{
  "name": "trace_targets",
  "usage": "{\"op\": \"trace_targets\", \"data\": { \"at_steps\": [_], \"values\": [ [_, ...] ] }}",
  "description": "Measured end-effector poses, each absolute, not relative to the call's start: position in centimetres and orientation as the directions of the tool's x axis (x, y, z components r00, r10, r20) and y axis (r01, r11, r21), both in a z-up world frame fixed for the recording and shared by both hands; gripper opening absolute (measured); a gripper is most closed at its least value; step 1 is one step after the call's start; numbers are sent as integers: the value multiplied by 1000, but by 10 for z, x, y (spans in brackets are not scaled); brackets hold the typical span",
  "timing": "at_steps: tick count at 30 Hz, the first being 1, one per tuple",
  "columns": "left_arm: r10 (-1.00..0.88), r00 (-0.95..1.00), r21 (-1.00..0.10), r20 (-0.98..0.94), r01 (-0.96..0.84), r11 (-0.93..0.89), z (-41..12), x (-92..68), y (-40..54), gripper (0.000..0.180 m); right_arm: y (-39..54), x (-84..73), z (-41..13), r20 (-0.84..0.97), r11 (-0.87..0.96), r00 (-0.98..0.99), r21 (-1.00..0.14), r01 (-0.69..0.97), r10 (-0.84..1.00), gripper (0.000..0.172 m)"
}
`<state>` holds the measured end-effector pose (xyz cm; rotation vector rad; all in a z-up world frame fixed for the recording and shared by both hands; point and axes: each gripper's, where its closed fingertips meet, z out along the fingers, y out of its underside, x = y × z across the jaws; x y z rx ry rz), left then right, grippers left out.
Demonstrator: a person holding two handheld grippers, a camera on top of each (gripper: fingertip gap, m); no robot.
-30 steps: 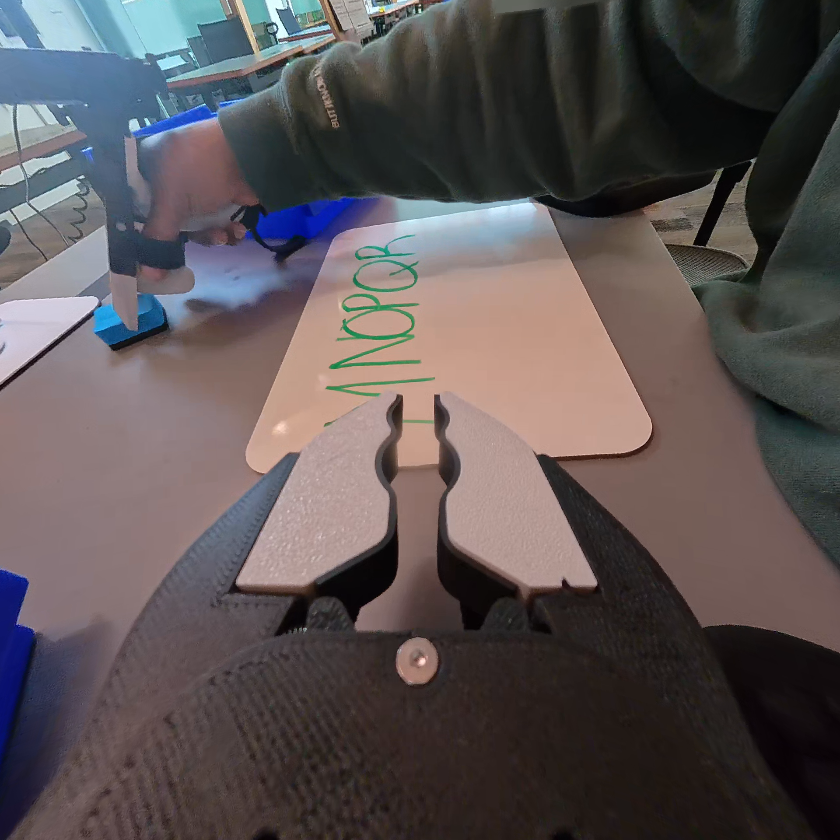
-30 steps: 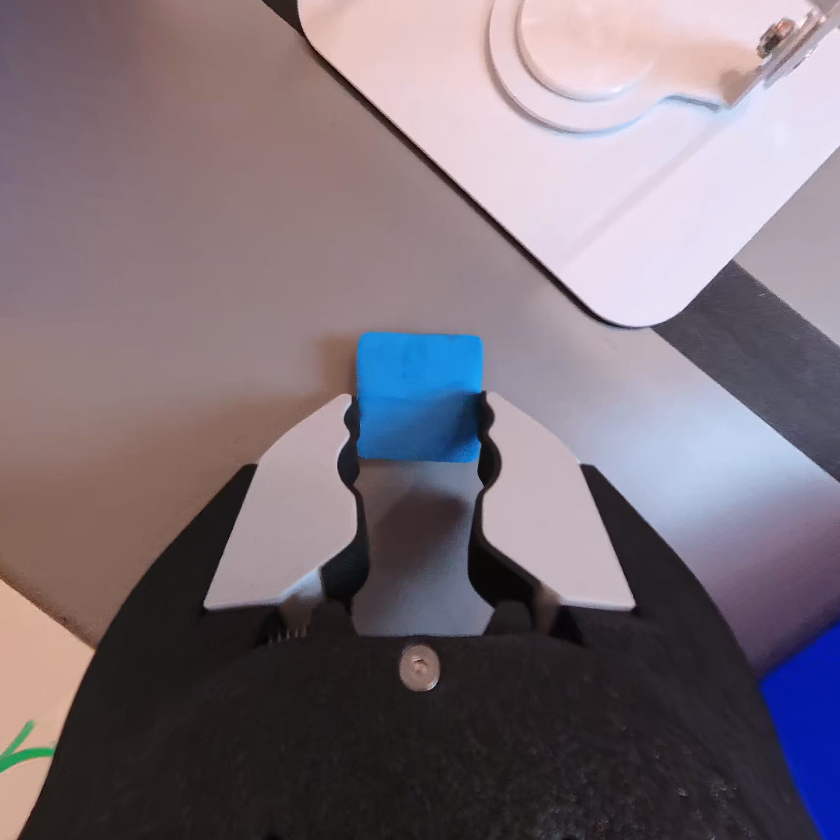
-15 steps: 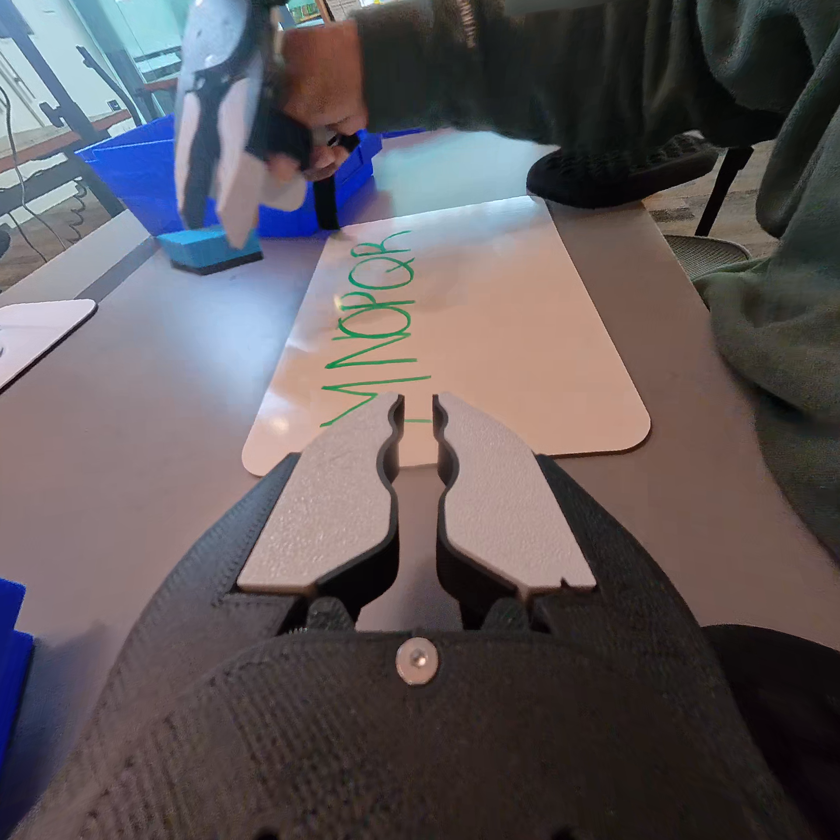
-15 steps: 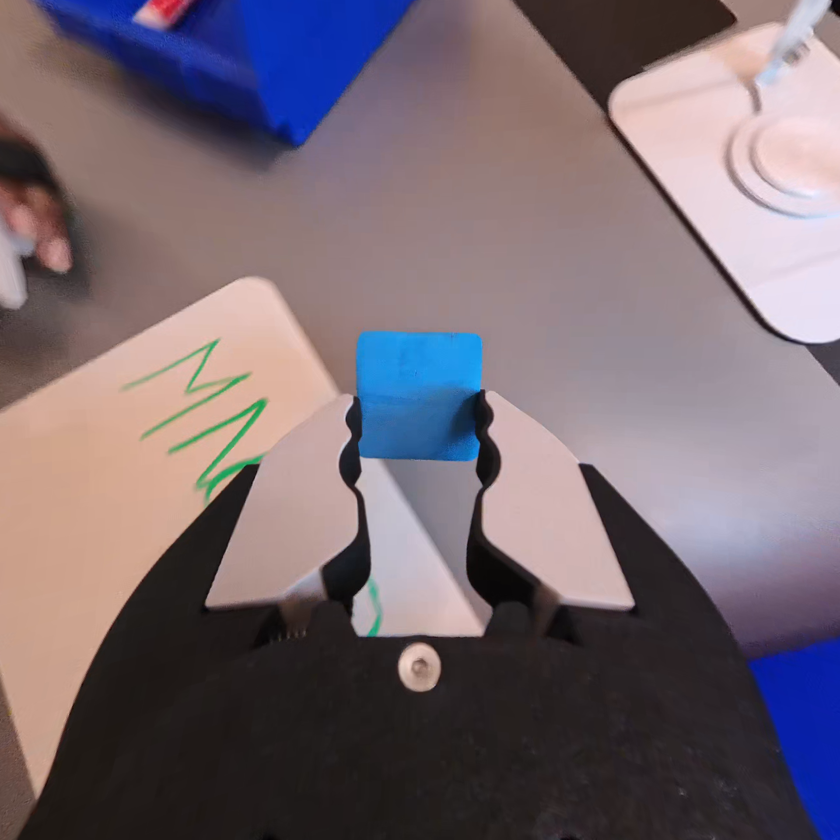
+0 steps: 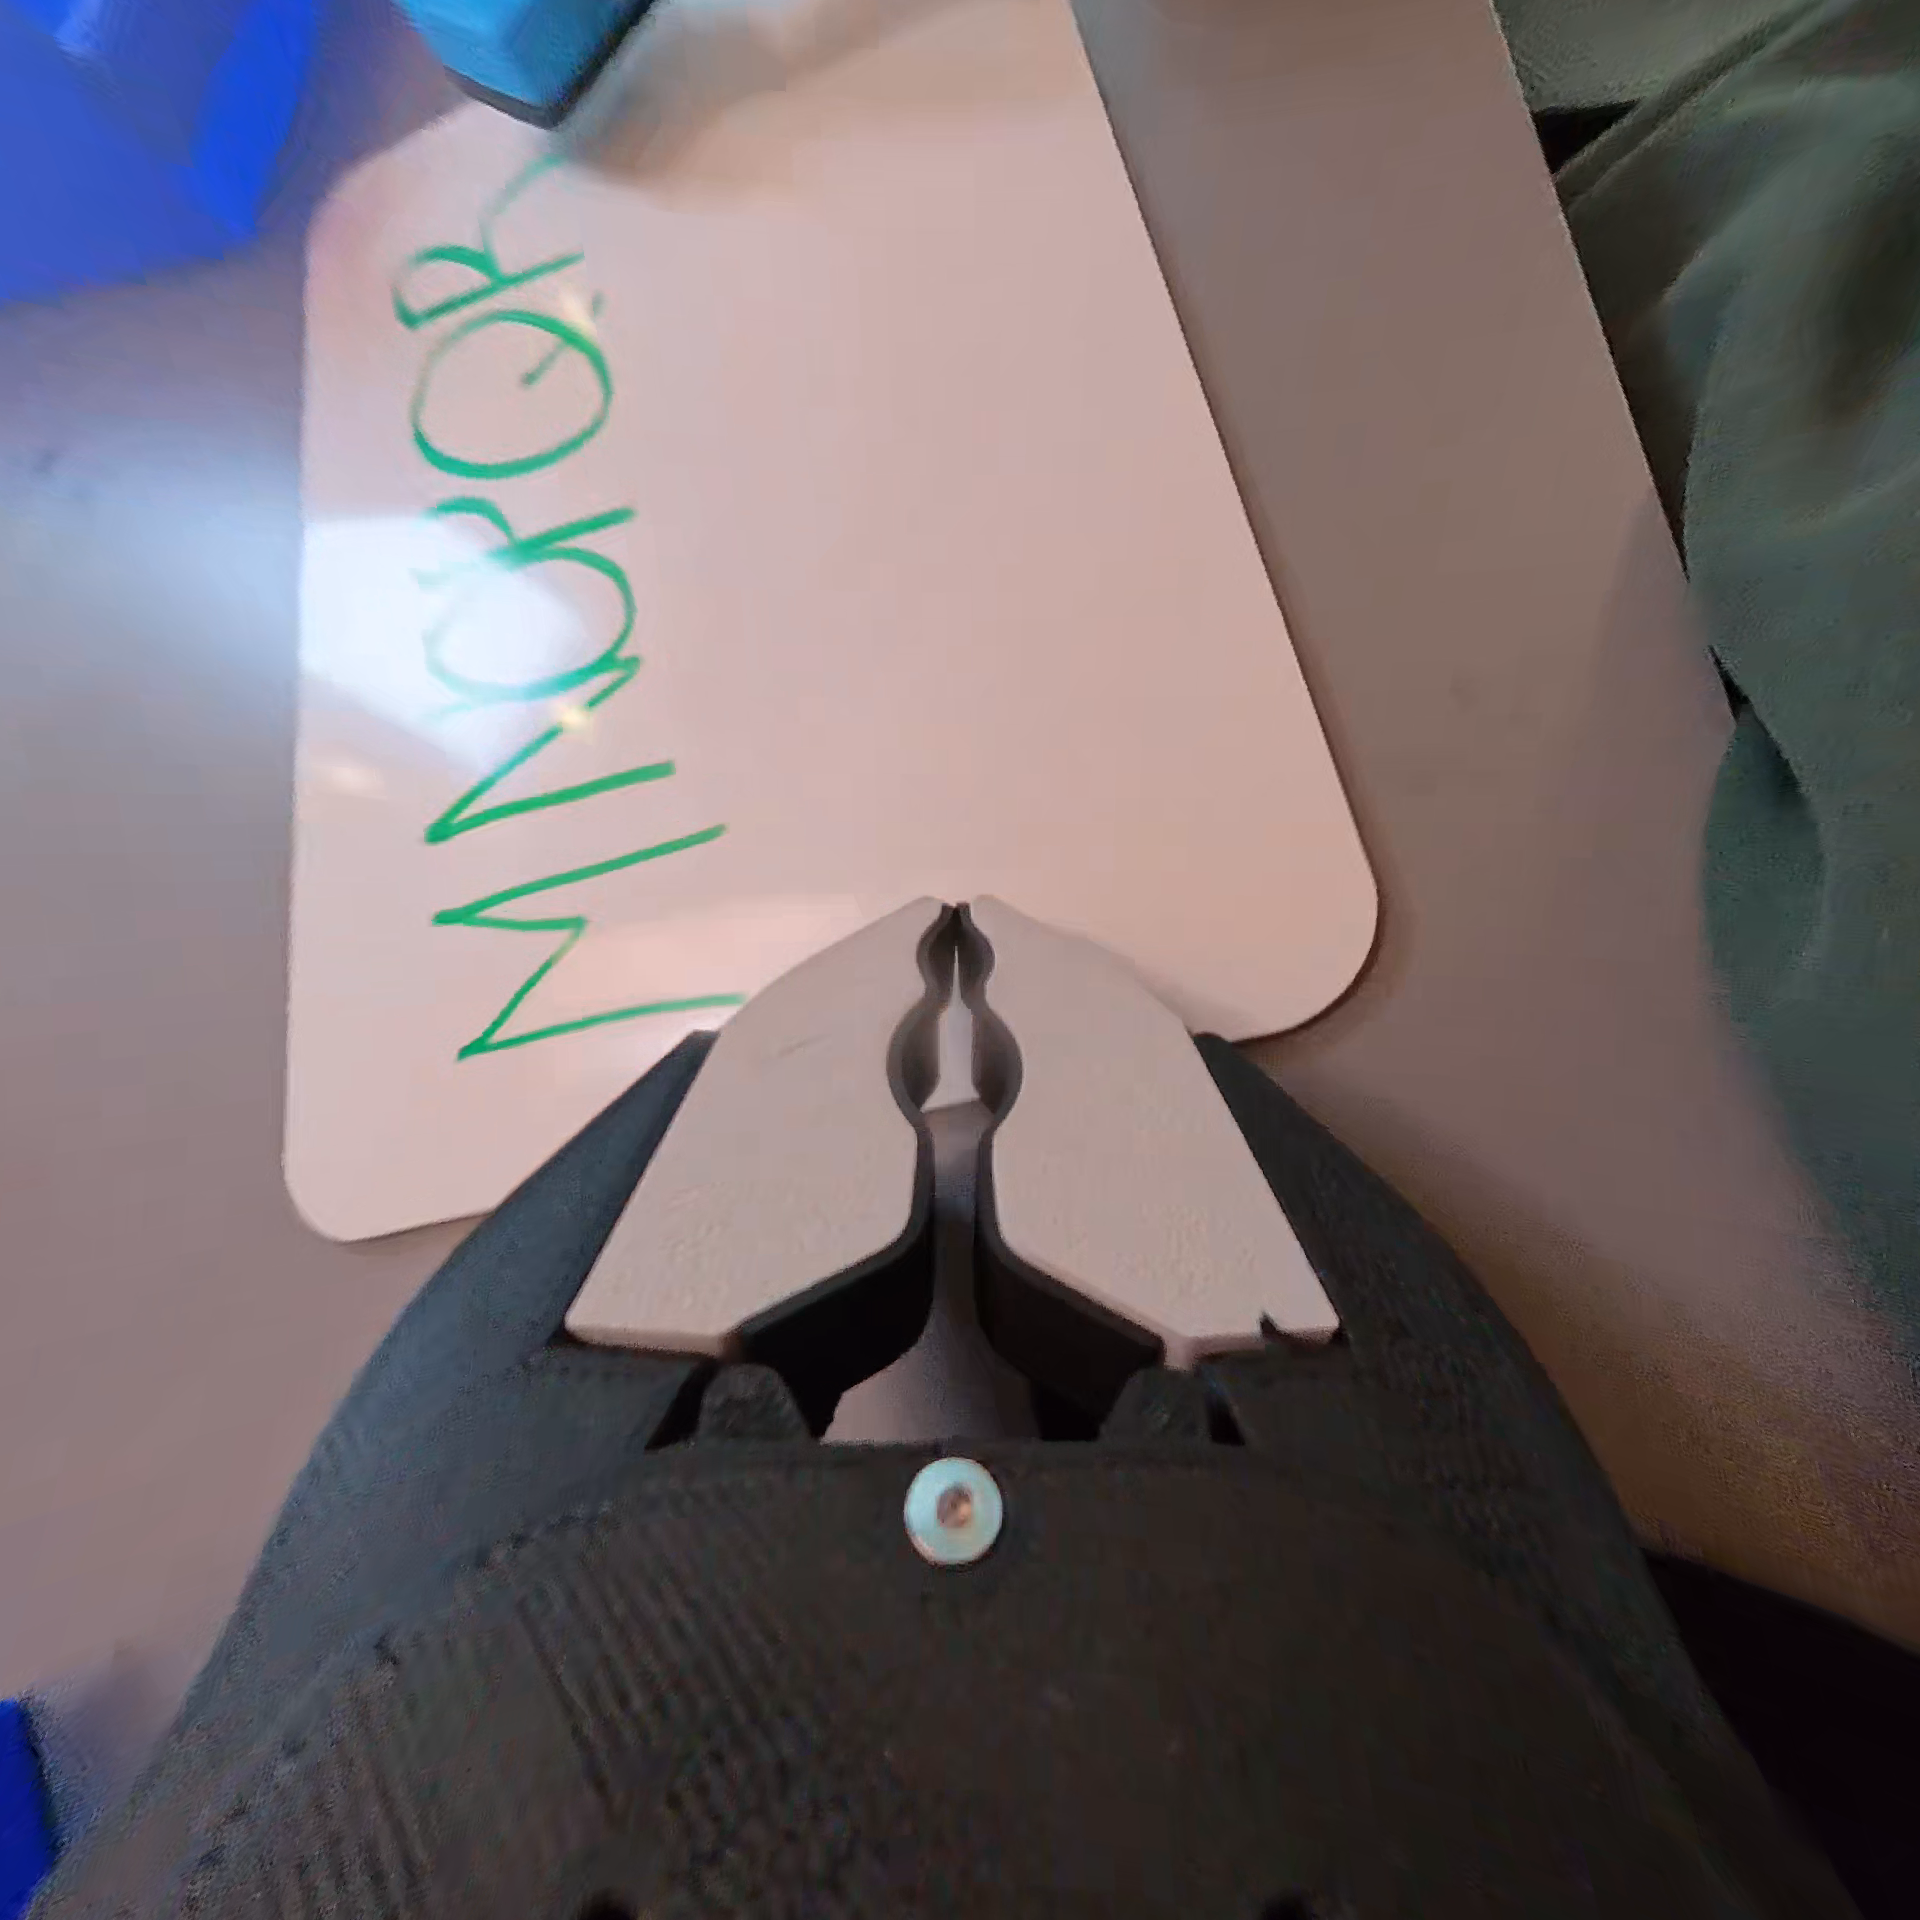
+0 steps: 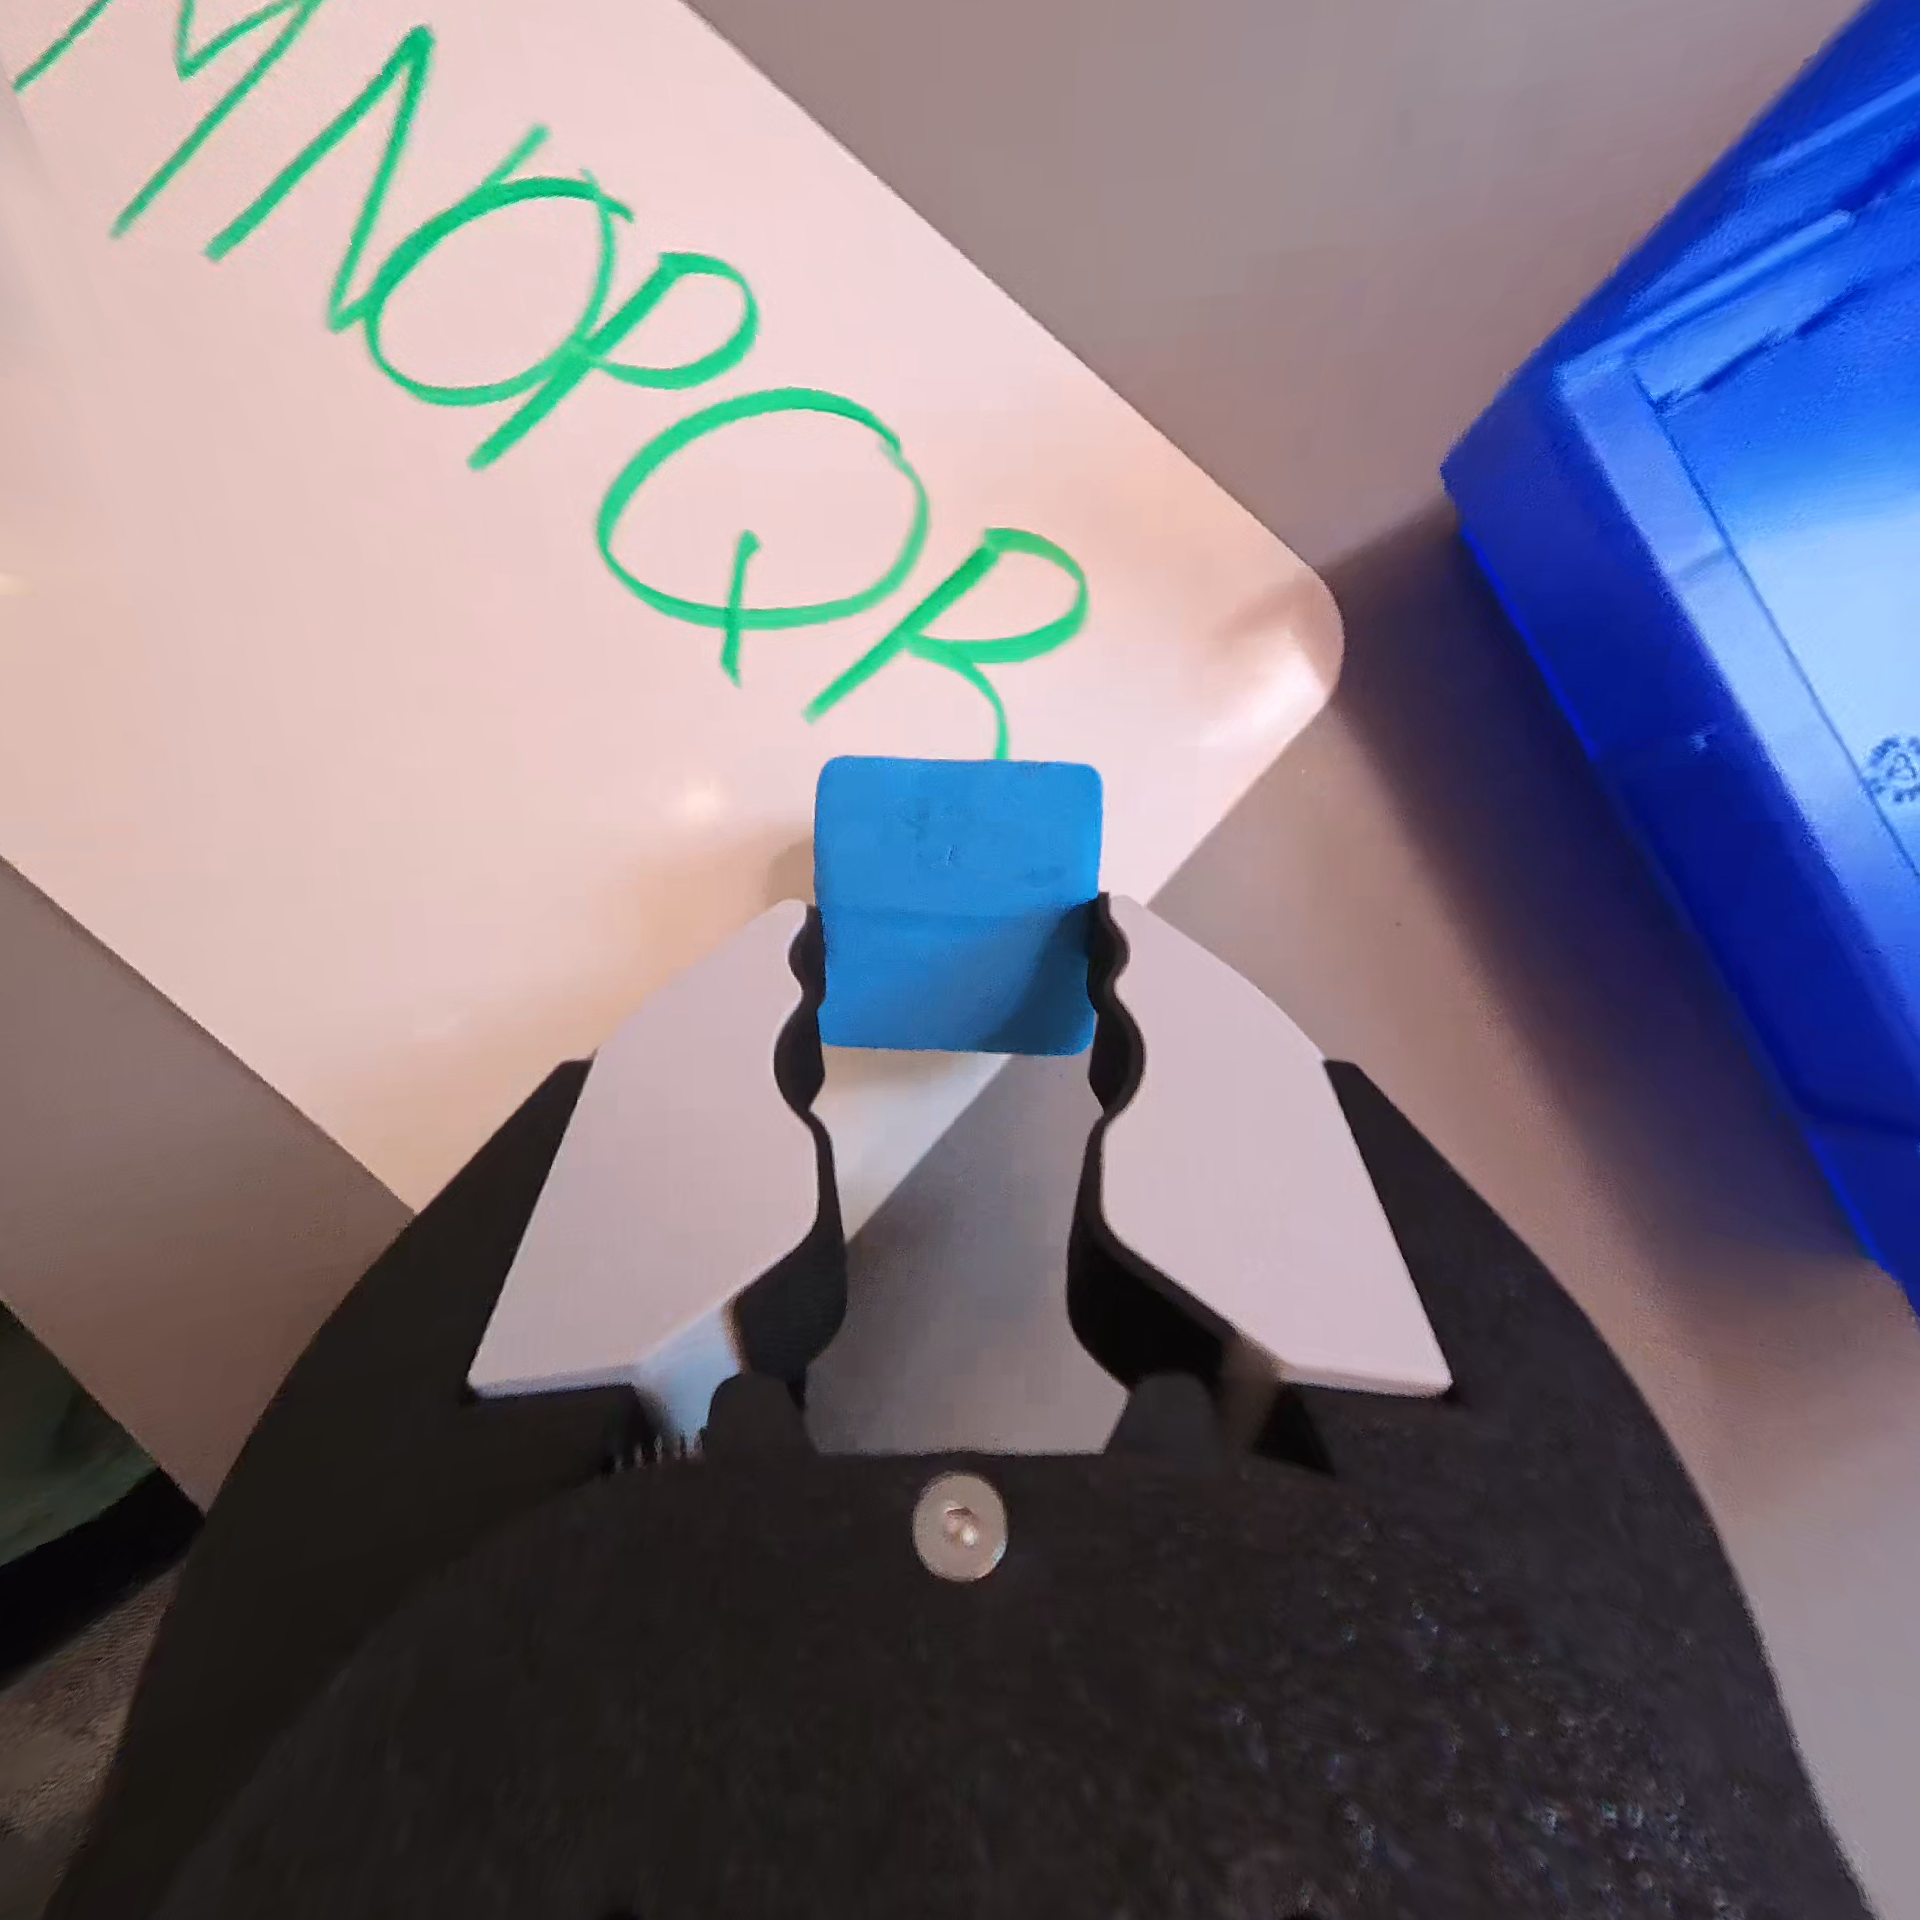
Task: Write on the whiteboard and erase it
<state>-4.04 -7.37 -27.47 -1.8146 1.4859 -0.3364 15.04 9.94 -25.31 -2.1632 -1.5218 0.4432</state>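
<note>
A white whiteboard (image 5: pixel 883 540) with green letters (image 5: pixel 520 520) along its left side lies flat on the grey table (image 5: pixel 135 779). My left gripper (image 5: pixel 957 912) is shut with nothing between its pads, over the board's near edge. My right gripper (image 6: pixel 954 914) is shut on a blue eraser block (image 6: pixel 956 904); both pads press its sides. The eraser sits at the board's (image 6: pixel 364 623) corner, right at the last green letter (image 6: pixel 935 623). The eraser also shows at the top of the left wrist view (image 5: pixel 509 52), blurred.
A blue plastic bin (image 6: pixel 1714 520) stands on the table just right of the board's corner; it also shows in the left wrist view (image 5: pixel 135 135). A person's green sleeve (image 5: pixel 1787 520) lies along the board's right side. My hands' fingertips stand some 25 centimeters from each other.
My left gripper's jaws closed fully on air and it tilted down over the board. My right gripper carried the eraser from the table onto the board's far corner.
</note>
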Motion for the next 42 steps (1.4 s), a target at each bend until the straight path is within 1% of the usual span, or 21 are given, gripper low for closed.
{"op": "trace_targets", "data": {
  "at_steps": [6,8,11,13,14,16,18,19,21,23,24,26,28,29,31,34,35,37,39,40,42],
  "values": [
    [-961,183,-622,-208,-783,-14,-277,-14,-83,0,124,141,-267,-2,-343,386,-462,818,922,49],
    [-960,173,-619,-219,-785,0,-277,-11,-82,0,124,127,-269,-6,-337,379,-470,816,925,49],
    [-955,177,-620,-240,-784,11,-277,-11,-82,0,88,107,-269,-15,-249,272,-453,856,962,49],
    [-957,176,-632,-229,-775,8,-277,-12,-85,0,70,112,-269,-11,-203,217,-409,890,976,49],
    [-959,176,-642,-221,-767,7,-277,-11,-87,0,71,120,-269,-23,-218,227,-384,897,974,49],
    [-959,168,-639,-227,-769,16,-277,-10,-88,1,102,138,-270,-2,-313,335,-362,878,942,49],
    [-953,164,-626,-255,-779,34,-277,-9,-87,1,128,134,-270,-4,-377,408,-388,841,913,49],
    [-950,164,-619,-266,-784,38,-277,-8,-87,1,129,122,-269,10,-360,398,-409,839,917,49],
    [-948,169,-613,-271,-789,35,-277,-9,-87,1,100,93,-270,0,-259,286,-427,866,958,49],
    [-950,173,-618,-260,-786,26,-277,-9,-88,1,68,89,-270,-9,-164,174,-389,906,985,49],
    [-952,173,-622,-251,-783,21,-277,-9,-89,1,63,97,-270,-25,-150,151,-359,921,988,49],
    [-956,165,-624,-243,-781,24,-277,-8,-90,1,95,117,-270,-11,-249,259,-325,913,966,49],
    [-956,157,-622,-248,-782,33,-277,-6,-90,1,132,117,-270,-11,-353,373,-351,867,928,49],
    [-957,157,-622,-246,-782,31,-277,-5,-91,1,137,105,-270,0,-346,373,-372,861,928,49],
    [-955,158,-622,-250,-783,33,-277,-6,-92,1,110,74,-270,-6,-236,255,-405,883,967,49],
    [-959,161,-634,-235,-773,25,-276,-5,-93,1,57,82,-270,-32,-69,63,-319,945,998,49],
    [-959,159,-632,-236,-775,27,-276,-5,-93,1,60,94,-270,-54,-97,85,-292,952,995,49],
    [-958,153,-626,-241,-779,33,-276,-4,-93,1,108,116,-270,-11,-246,253,-262,933,968,49],
    [-955,153,-619,-253,-785,38,-276,-5,-94,1,141,107,-270,-24,-359,370,-309,881,929,49],
    [-955,155,-617,-253,-786,36,-276,-5,-94,1,139,93,-271,-8,-329,345,-325,887,938,49],
    [-958,159,-626,-237,-779,26,-276,-5,-95,1,96,71,-271,-19,-177,180,-313,933,983,49]
  ]
}}
